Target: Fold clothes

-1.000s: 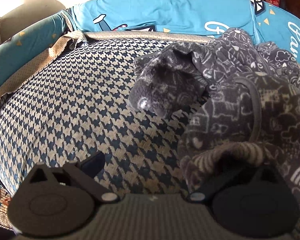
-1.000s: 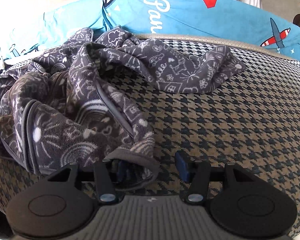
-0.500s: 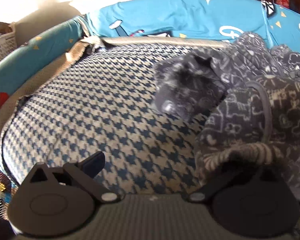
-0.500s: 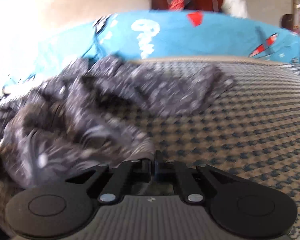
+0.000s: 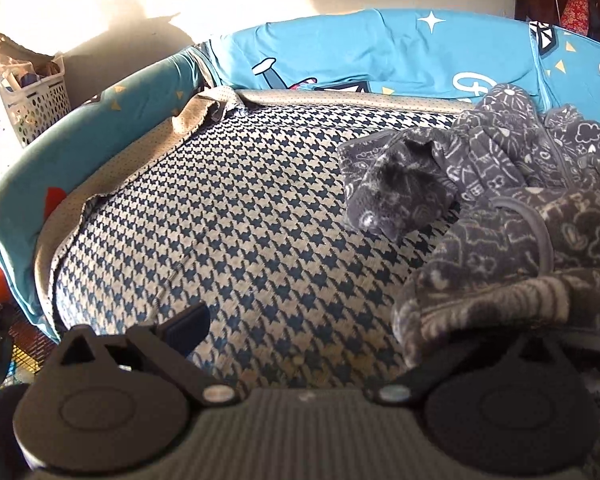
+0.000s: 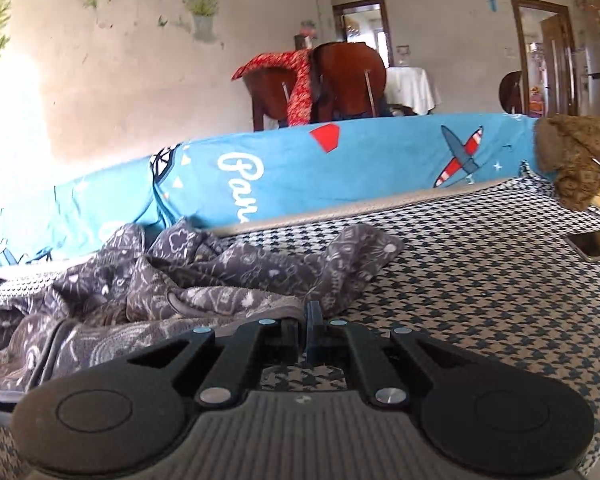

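Right gripper [image 6: 302, 322] at 6 o'clock, jaws clamped on hem of grey fleece [image 6: 188, 292], crumpled toward 9 o'clock on houndstooth cover [image 6: 480, 300]. Blue bolster [image 6: 340, 164] across centre. Phone [image 6: 598, 243] at 3 o'clock.

A bed [image 5: 236, 216] with a houndstooth cover carries everything, with blue printed cushions [image 5: 340, 52] along its far and side edges. A crumpled grey garment [image 6: 228, 276] lies on the cover, one sleeve stretched out flat. A phone [image 6: 596, 242] lies flat near the right edge, just beside a brown knitted thing [image 6: 576, 160].
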Tool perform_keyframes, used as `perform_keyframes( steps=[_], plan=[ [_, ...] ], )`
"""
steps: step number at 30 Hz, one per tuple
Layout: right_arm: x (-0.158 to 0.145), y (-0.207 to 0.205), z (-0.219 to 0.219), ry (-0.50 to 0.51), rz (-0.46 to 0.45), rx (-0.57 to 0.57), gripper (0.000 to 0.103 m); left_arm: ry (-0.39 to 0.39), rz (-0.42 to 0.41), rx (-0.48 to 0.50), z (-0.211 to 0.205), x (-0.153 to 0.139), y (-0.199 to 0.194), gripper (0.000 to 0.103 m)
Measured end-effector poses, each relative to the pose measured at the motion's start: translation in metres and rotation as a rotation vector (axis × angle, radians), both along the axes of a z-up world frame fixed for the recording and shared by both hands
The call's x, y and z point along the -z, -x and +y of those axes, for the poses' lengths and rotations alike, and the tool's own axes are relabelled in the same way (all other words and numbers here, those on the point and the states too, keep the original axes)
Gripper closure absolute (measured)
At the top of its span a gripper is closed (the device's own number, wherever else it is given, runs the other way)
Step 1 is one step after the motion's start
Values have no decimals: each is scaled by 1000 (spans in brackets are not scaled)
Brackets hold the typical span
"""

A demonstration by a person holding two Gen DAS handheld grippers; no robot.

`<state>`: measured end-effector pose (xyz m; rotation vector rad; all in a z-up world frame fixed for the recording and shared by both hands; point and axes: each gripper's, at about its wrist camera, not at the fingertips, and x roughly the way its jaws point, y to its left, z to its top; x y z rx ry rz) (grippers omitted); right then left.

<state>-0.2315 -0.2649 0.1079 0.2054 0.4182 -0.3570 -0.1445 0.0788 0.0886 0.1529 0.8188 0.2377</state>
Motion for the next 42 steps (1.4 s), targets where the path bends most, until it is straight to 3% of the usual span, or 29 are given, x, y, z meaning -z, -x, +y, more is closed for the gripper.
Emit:
perform_keyframes(
  steps=[10,14,16,19,21,26,30,35,42],
  plan=[
    [-1,18,-6,-44,-10,-19,100,7,11,-49,5,-12,28,0],
    [-2,24,-2,-64,-11,-77,100,14,13,-92,14,-20,31,0],
    [0,26,3,-49,13,-105,95,37,35,-108,19,-21,30,0],
    [4,26,11,-6,63,-136,75,85,72,-117,23,-17,34,0],
    [5,27,12,-1,66,-146,65,74,79,-115,22,-14,37,0],
    [7,32,13,-30,91,-177,58,81,84,-101,23,-15,44,0],
    [8,38,23,9,111,-207,52,72,108,-71,18,-13,47,0],
    [11,43,30,36,132,-226,50,53,133,-38,12,-10,49,0],
    [11,48,34,35,143,-243,47,103,122,-33,14,-13,54,0]
  ],
)
